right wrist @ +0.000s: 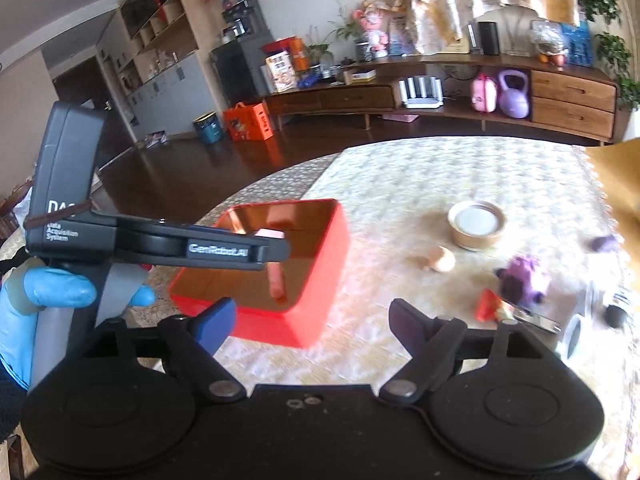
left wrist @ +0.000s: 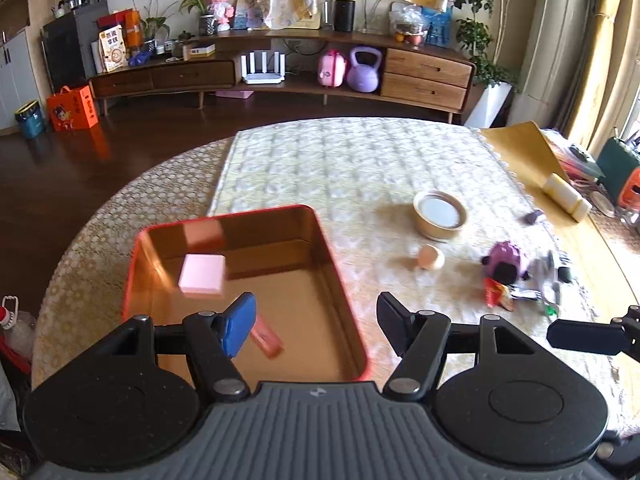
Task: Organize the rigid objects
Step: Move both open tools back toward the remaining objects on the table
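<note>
A red tin (left wrist: 136, 264) with a gold inside stands open on the table's left. In it lie a pink block (left wrist: 202, 274) and a pink bar (left wrist: 266, 336). My left gripper (left wrist: 316, 328) hovers over the tin's near right corner, open, with nothing between its fingers. My right gripper (right wrist: 312, 328) is open and empty too, above the cloth just right of the tin (right wrist: 320, 280). To the right lie a round tan dish (left wrist: 440, 216), an egg-shaped piece (left wrist: 431, 258), a purple toy (left wrist: 506, 262) and a red wrapper (left wrist: 496, 294).
A cream bottle (left wrist: 566, 198) lies on a yellow mat at the far right, with a small purple piece (left wrist: 534, 216) near it. A blue-gloved hand (right wrist: 52, 292) holds the left gripper's housing (right wrist: 68, 184). Beyond the round table are dark floor and a low wooden sideboard (left wrist: 424, 76).
</note>
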Tool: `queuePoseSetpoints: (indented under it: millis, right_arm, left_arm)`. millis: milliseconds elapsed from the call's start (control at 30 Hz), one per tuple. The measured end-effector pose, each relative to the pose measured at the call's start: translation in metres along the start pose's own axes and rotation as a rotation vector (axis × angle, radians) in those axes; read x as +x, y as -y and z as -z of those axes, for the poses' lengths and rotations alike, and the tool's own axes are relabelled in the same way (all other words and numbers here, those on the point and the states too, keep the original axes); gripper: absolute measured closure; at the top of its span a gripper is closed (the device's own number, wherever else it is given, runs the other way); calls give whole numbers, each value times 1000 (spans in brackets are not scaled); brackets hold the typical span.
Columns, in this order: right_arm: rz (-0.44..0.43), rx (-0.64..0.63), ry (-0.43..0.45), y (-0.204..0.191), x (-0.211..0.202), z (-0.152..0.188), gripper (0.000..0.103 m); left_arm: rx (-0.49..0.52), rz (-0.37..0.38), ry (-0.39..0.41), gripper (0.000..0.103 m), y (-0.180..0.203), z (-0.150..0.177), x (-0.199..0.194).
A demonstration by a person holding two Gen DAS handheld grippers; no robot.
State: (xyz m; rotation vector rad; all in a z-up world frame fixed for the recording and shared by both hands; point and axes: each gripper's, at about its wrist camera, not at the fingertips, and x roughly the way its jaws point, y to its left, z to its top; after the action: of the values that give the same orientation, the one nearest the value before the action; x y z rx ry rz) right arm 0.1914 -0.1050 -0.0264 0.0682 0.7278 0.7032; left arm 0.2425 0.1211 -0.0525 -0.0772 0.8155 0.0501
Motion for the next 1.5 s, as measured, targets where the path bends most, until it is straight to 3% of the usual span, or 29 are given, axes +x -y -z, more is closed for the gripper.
queuePoseSetpoints:
  millis: [467, 600, 833, 1167, 1500]
  right_arm:
    - [124, 67, 68, 65, -50, 39, 15]
    - [160, 93, 74, 88, -60, 47, 15]
    - [220, 139, 84, 129, -70, 57, 15]
    - [305, 135, 60, 182, -57, 58, 16]
    - [371, 166, 28, 234, -17, 46, 25]
  left_arm:
    - [-6, 74, 14, 32, 53, 24, -15]
    - [-15, 95, 21, 20, 67, 30, -13]
    - [-27, 93, 29, 20, 89, 33, -2]
    - [-34, 79, 44, 20, 111, 19, 37]
    - [-38, 27, 16, 20, 124, -1, 100]
